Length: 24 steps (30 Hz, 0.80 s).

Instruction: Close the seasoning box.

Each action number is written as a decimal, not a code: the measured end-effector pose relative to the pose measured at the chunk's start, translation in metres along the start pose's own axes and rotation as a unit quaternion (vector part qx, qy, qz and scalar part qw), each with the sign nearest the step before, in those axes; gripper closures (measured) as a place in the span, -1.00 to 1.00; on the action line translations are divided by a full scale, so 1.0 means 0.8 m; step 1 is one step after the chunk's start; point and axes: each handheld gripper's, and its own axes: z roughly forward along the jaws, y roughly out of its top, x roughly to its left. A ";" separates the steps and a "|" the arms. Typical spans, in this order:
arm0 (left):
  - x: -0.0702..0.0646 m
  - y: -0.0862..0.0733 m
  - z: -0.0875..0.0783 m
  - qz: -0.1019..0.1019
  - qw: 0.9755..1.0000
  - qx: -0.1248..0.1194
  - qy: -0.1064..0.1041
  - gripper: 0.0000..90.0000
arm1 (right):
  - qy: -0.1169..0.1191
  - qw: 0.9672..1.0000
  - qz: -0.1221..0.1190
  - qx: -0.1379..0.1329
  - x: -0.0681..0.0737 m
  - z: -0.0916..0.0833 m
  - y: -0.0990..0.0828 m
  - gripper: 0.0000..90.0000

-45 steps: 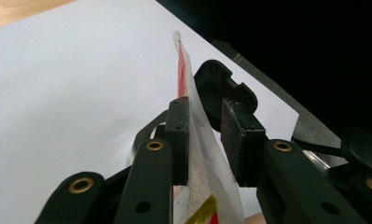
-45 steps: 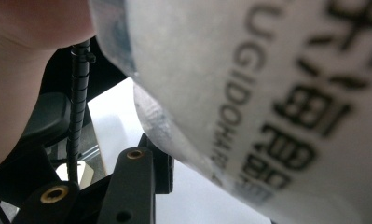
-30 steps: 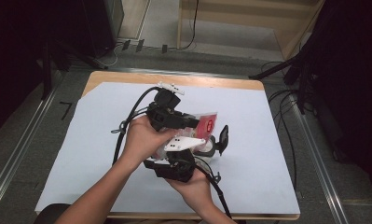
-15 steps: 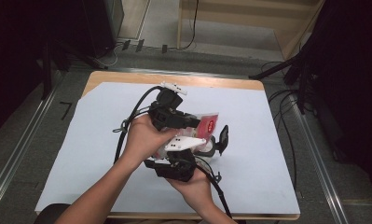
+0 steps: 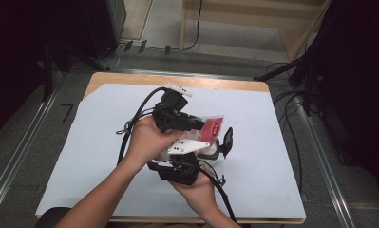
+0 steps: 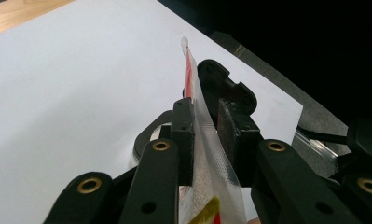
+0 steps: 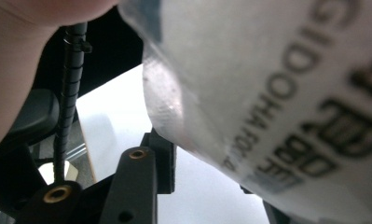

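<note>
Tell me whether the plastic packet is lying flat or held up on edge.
On edge: in the left gripper view the plastic packet stands thin and upright between the left claw's jaws, off the table.

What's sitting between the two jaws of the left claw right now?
In the left gripper view, the clear sealed edge of a plastic packet with red print stands upright between the left claw's jaws.

In the high view, the left hand [image 5: 146, 137] and left gripper [image 5: 196, 124] covered most of the plastic packet [image 5: 214, 126]. The right gripper [image 5: 211, 149] sat partly under them; whether its jaws pressed the packet could not be told. In the right gripper view, packet print was blurred and cut off at the right edge.
</note>
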 end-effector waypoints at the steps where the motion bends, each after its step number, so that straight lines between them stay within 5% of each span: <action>1: -0.001 0.000 0.000 -0.002 1.000 -0.001 0.000 0.72 | 0.000 1.000 -0.001 0.000 0.000 0.000 0.000 0.47; 24: -0.001 0.003 0.000 0.000 1.000 0.005 -0.001 0.72 | 0.001 1.000 0.004 -0.009 0.001 0.001 0.000 0.46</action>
